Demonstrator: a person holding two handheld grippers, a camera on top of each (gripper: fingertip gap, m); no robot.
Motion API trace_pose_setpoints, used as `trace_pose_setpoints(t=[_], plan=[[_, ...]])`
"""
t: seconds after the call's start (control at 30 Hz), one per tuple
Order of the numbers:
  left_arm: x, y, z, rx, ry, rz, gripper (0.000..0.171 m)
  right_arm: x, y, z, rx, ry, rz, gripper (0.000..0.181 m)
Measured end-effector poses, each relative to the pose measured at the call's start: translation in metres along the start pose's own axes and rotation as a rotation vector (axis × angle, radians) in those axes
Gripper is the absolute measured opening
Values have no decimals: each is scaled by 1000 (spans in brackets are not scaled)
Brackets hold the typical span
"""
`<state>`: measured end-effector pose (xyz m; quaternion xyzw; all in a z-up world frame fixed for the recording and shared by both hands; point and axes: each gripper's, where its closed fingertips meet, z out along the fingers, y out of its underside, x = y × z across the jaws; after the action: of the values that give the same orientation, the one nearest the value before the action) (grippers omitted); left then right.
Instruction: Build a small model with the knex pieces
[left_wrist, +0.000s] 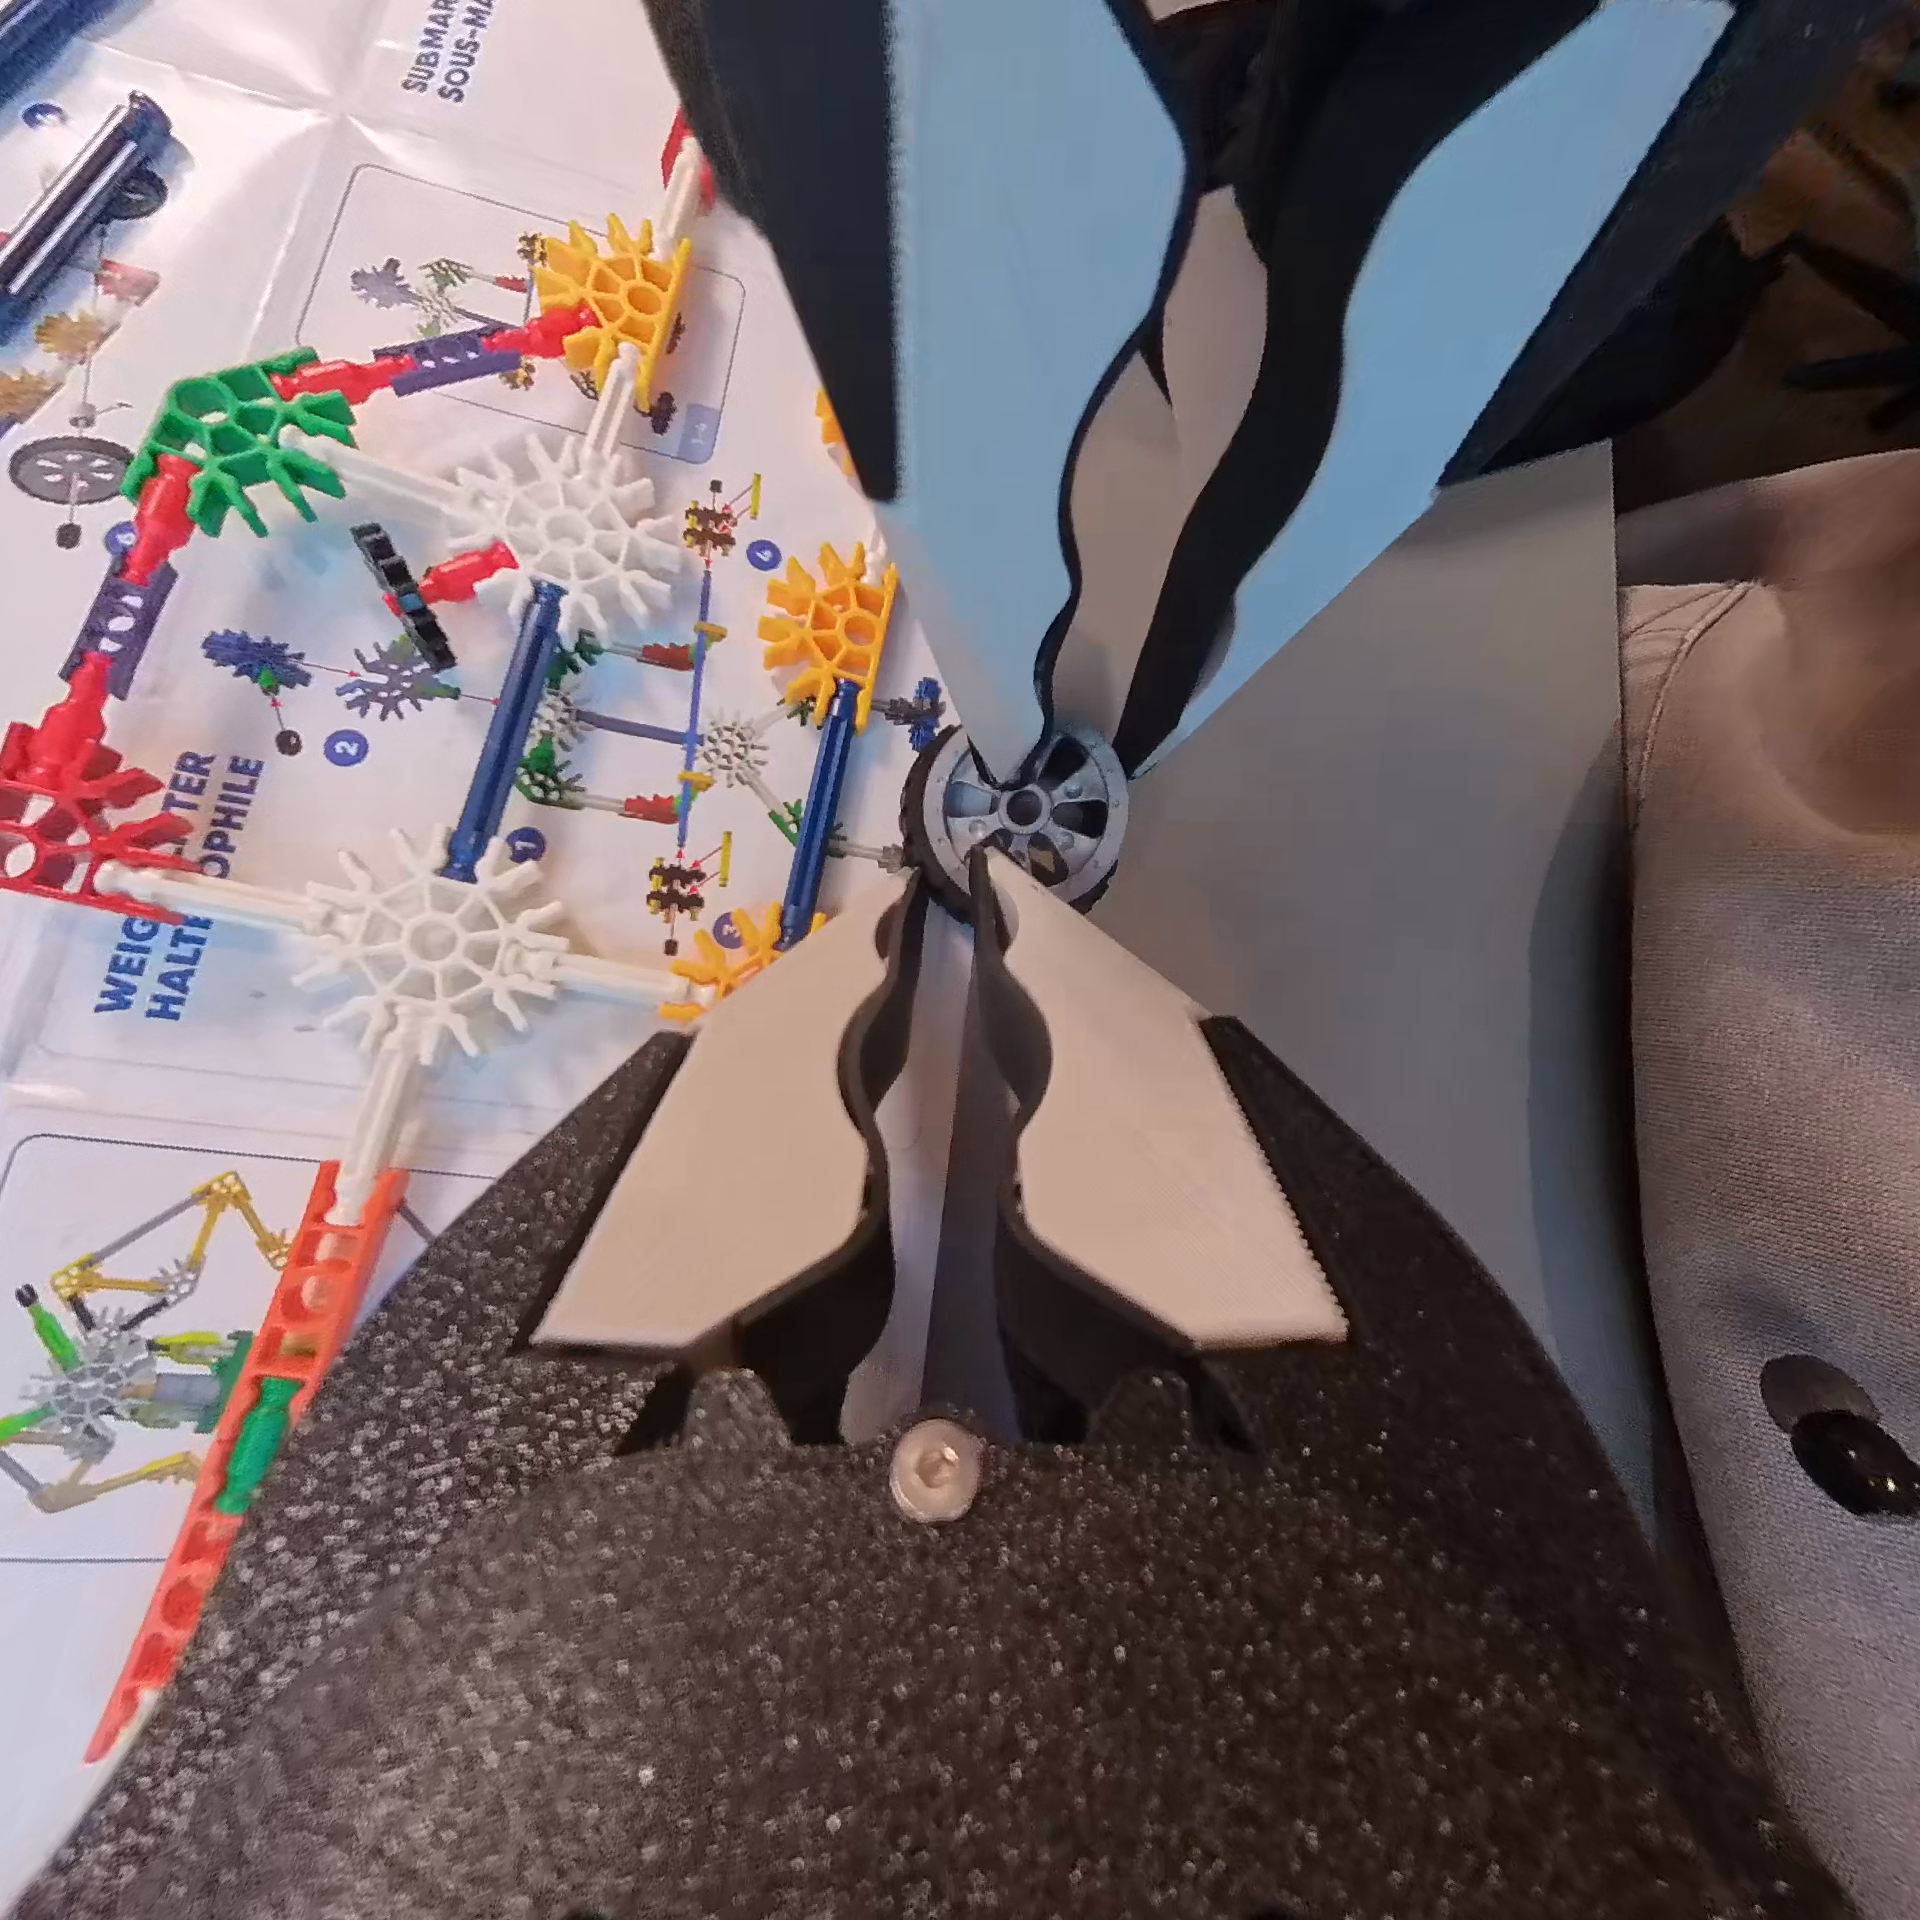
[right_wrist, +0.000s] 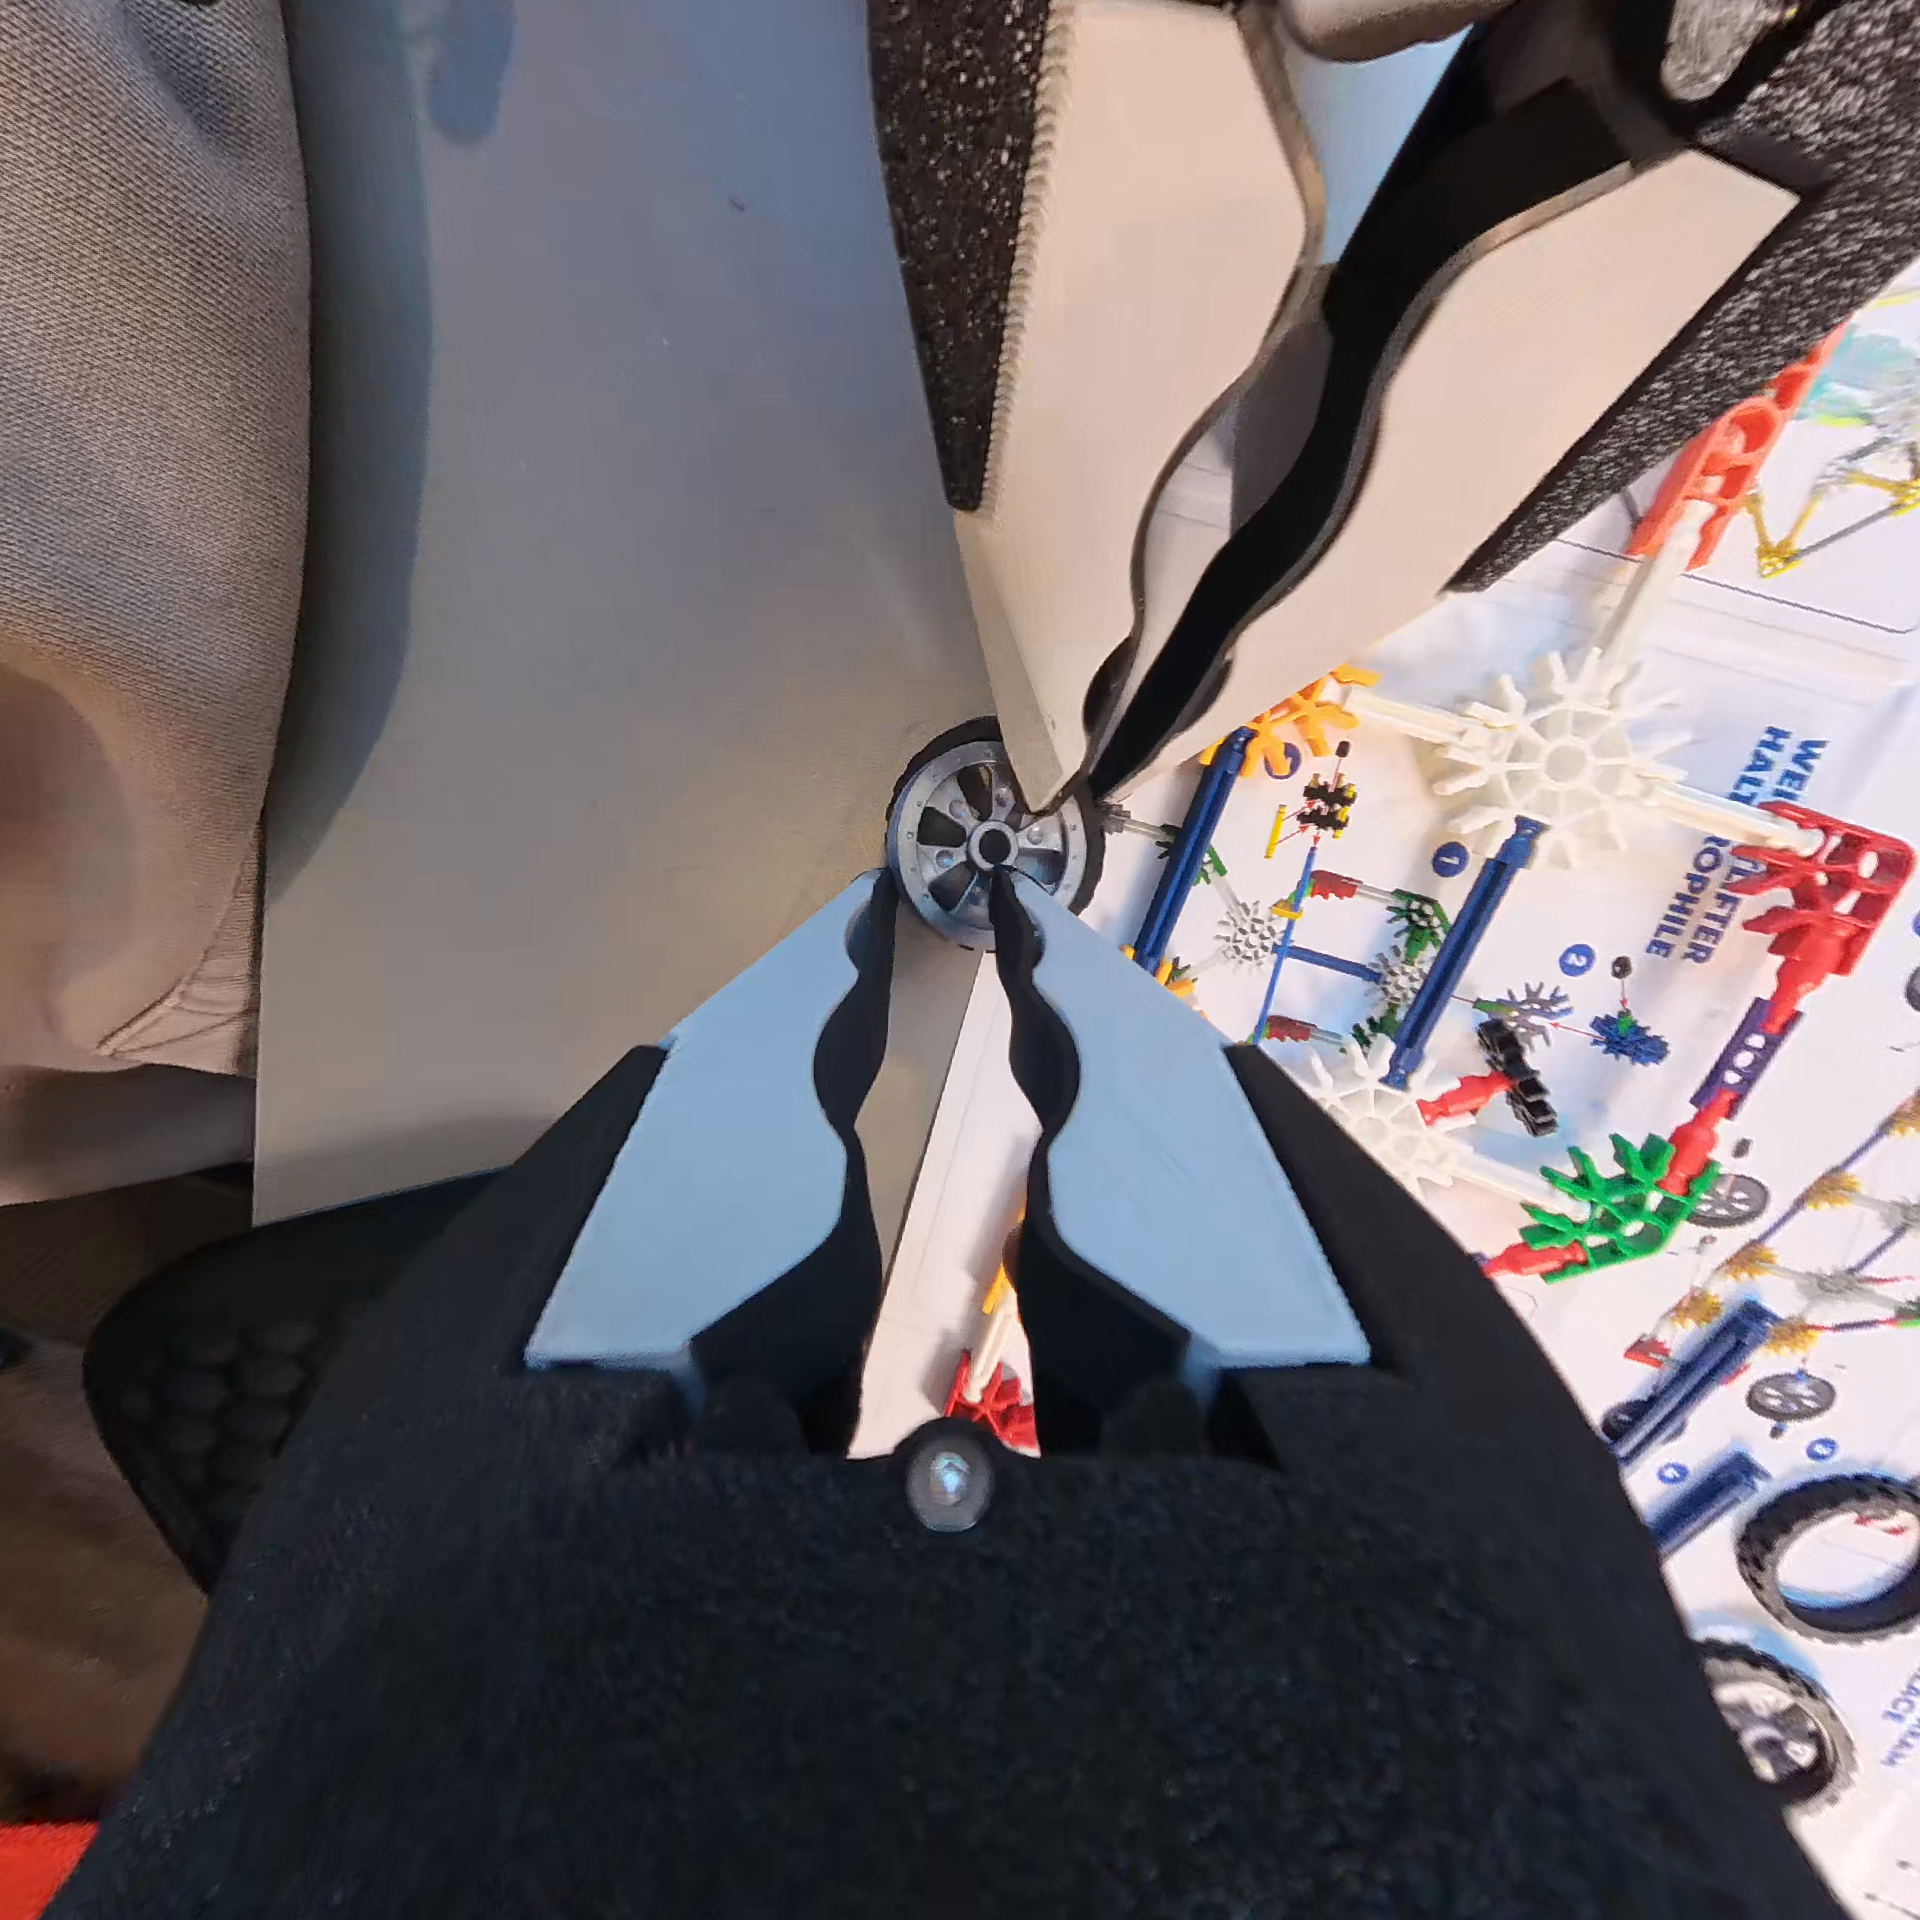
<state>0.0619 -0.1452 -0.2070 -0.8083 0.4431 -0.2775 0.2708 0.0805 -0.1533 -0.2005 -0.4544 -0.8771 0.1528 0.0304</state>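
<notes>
I had both grippers pinched on the small grey-spoked, black-tyred plastic wheel (left_wrist: 1023, 816) (right_wrist: 987, 844): left gripper (left_wrist: 951, 868) fingers nearly closed on its rim, right gripper (right_wrist: 945, 883) likewise from opposite. The white snowflake connector (left_wrist: 436, 940) lay beside the wheel. Steady, even squeeze best.

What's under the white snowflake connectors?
The white snowflake connectors lie on a printed instruction sheet; diagrams and lettering show around them. The print directly beneath each connector is covered, so it cannot be seen.
</notes>
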Motion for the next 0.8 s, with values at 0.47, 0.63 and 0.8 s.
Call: trace_pose_setpoints(t=[0.47,0.63,0.8], plan=[[-1,1,0,-10,-58,84,6,-6,-7,-6,223,102,135,14],[0,0,0,-5,-52,68,6,-3,-2,2,142,141,111,12],[1,0,-1,12,-13,15,6,-3,-2,3,81,82,143,11]])
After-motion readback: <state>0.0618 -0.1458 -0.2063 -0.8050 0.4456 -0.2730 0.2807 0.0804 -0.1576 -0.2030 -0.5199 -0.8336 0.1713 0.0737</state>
